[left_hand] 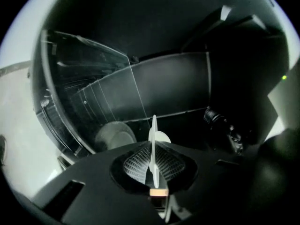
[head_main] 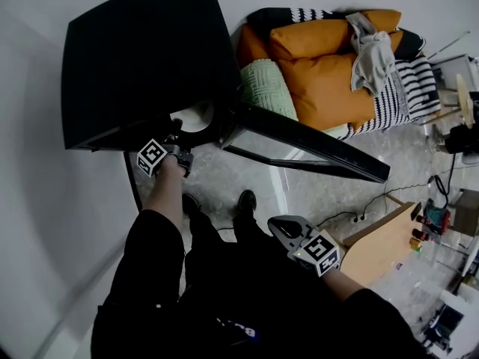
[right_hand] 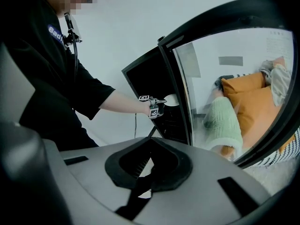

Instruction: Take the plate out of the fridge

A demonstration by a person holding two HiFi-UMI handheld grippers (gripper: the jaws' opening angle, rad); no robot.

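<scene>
Left gripper (left_hand: 153,170) is clamping the rim of the white plate (left_hand: 153,137), which is sitting just inside the black fridge (head_main: 142,73). Right gripper (right_hand: 149,172) is hanging back, jaws together, empty. Grasp looks made; next is calling for a steady, level draw outward past the open door (head_main: 314,144).

Fridge (head_main: 142,58) and cushions (head_main: 329,73) on floor (head_main: 299,193).

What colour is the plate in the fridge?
White; the plate shows best in the head view.
</scene>
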